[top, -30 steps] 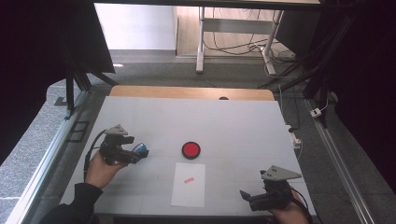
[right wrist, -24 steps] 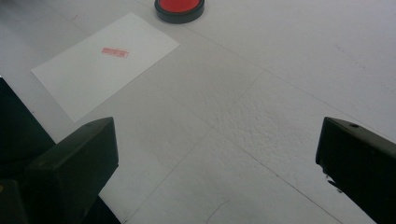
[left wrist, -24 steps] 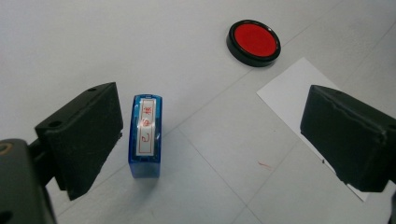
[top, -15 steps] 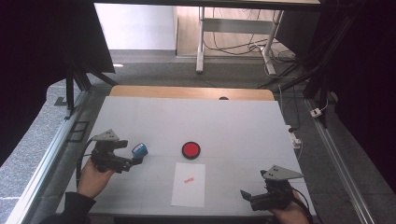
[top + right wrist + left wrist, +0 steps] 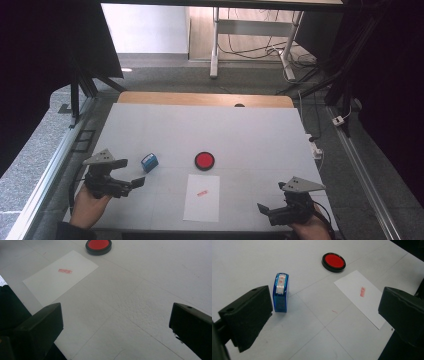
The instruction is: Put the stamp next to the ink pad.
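stamp (image 5: pixel 280 292): translucent blue plastic, glossy
ink pad (image 5: pixel 333 262): black plastic rim, matt red face
paper (image 5: pixel 365 296): white, matt (lower right)
table (image 5: pixel 155 277): pale grey, finely grained
jaws: matt black plastic

Even, soft overhead light on the pale worktop (image 5: pixel 250 130), surroundings dark, faint shadows, no glare, high view slightly soft.

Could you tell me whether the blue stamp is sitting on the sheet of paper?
No, the blue stamp lies on the bare table, apart from the sheet of paper.
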`<state>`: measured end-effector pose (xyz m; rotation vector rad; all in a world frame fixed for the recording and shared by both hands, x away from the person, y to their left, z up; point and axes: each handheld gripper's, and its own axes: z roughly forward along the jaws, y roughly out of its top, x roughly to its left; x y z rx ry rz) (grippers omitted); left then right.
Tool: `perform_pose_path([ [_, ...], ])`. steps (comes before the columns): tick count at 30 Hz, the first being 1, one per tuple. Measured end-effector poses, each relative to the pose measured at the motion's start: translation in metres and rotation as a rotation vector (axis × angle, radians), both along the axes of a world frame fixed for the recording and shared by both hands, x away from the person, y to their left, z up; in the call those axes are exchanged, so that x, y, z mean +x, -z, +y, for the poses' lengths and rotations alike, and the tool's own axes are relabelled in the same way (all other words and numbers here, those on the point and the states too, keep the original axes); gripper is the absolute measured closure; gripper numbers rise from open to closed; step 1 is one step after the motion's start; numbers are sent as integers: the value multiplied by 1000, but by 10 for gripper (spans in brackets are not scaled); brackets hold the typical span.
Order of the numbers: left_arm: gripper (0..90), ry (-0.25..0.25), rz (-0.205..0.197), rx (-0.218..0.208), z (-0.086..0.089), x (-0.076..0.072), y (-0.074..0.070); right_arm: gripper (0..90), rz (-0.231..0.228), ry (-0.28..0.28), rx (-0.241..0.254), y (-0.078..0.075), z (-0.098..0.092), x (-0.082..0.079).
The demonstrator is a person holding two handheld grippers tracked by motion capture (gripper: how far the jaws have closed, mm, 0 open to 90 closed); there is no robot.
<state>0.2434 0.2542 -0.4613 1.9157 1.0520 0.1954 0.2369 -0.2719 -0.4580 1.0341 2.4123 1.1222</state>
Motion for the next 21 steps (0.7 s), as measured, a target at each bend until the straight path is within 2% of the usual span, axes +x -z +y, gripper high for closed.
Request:
perform_pose_path([
  [11,0,-24,-5,-4,13,-23,2,0,0,4,3,0,0,0],
  [21,0,-56,11,-19,26,-43,6,0,-2,6,-3,0,0,0],
])
